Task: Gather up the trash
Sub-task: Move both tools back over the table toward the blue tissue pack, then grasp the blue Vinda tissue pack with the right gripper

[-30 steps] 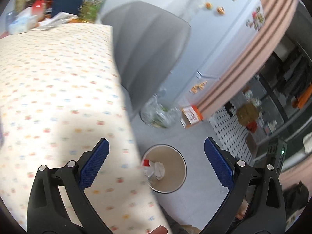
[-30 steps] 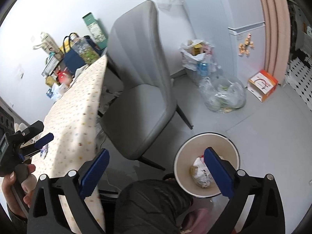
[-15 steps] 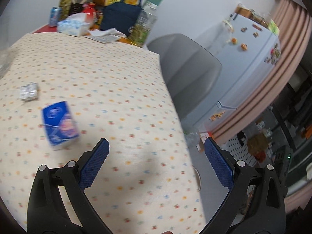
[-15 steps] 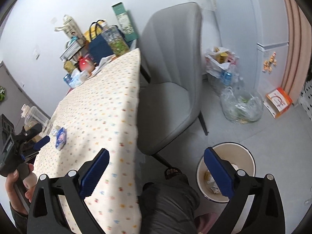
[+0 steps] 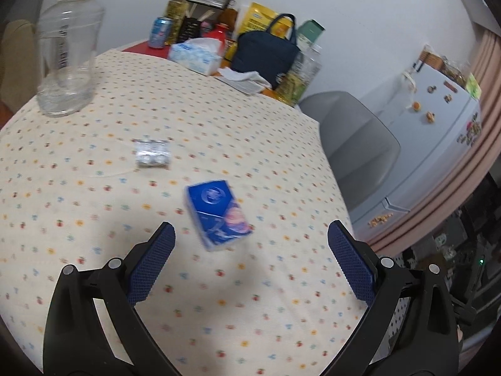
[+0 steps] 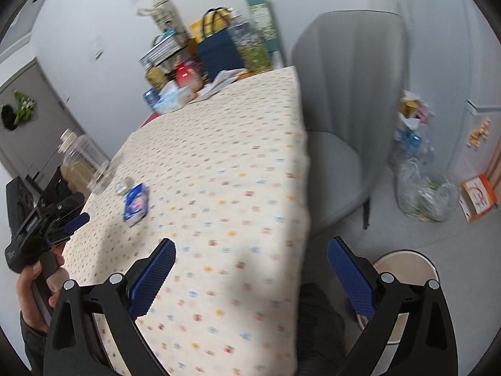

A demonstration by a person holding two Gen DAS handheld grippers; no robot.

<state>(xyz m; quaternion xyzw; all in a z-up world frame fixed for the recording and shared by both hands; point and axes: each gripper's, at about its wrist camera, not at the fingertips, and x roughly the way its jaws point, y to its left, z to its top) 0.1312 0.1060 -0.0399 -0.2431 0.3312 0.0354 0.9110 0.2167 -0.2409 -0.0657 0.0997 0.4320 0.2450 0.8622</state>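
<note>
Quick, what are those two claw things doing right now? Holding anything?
Left gripper: open, holding nothing, above the table with the blue packet just ahead of it.
Right gripper: open, holding nothing.

Your left black plastic claw (image 5: 250,241) and right black plastic claw (image 6: 250,258) both have blue textured pads (image 5: 150,266) and silver screws. Behind the left claw, your bare hand (image 6: 34,288) shows a dark sleeve.
</note>
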